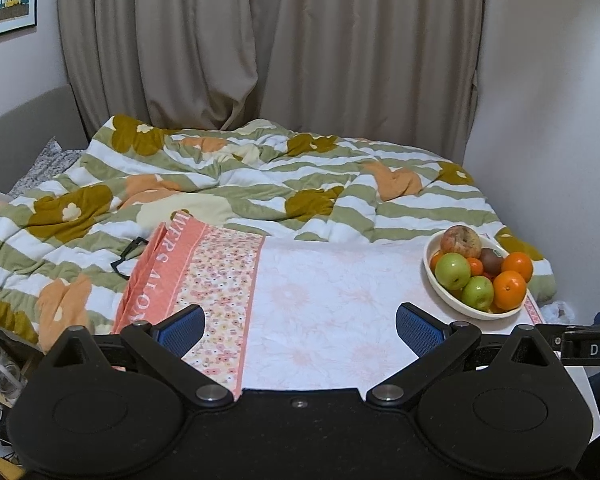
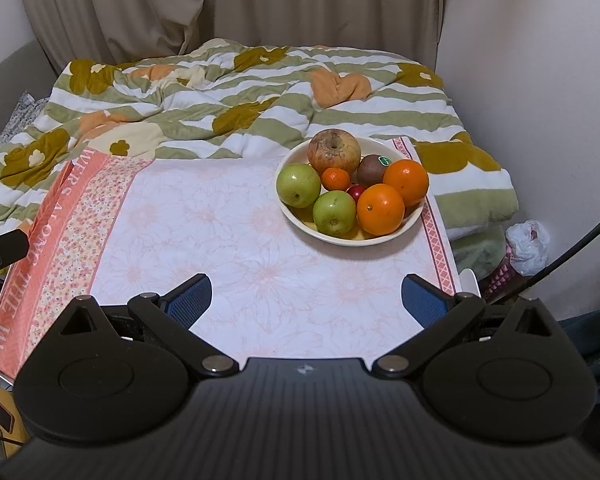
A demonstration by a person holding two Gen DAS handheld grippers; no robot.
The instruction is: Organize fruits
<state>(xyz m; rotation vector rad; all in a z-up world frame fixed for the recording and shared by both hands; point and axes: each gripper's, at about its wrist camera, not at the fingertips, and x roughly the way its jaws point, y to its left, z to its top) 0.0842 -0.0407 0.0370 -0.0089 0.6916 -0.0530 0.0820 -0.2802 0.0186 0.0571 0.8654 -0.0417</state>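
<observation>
A cream bowl [image 2: 380,240] [image 1: 434,280] of fruit sits on the far right of a table with a pink floral cloth [image 2: 240,248]. In it are a red-brown apple [image 2: 334,150], two green apples [image 2: 299,185] [image 2: 334,213], two oranges [image 2: 380,209] [image 2: 406,181], a small mandarin [image 2: 335,179], a kiwi [image 2: 373,169] and a small red fruit [image 2: 356,192]. My right gripper [image 2: 306,300] is open and empty, near the table's front, short of the bowl. My left gripper [image 1: 300,330] is open and empty over the cloth, left of the bowl.
A bed with a green, white and orange flowered quilt [image 2: 220,92] lies behind the table, beige curtains [image 1: 260,40] beyond it. Black glasses [image 1: 130,256] lie on the quilt by the cloth's left edge. A white plastic bag [image 2: 528,246] sits right of the table.
</observation>
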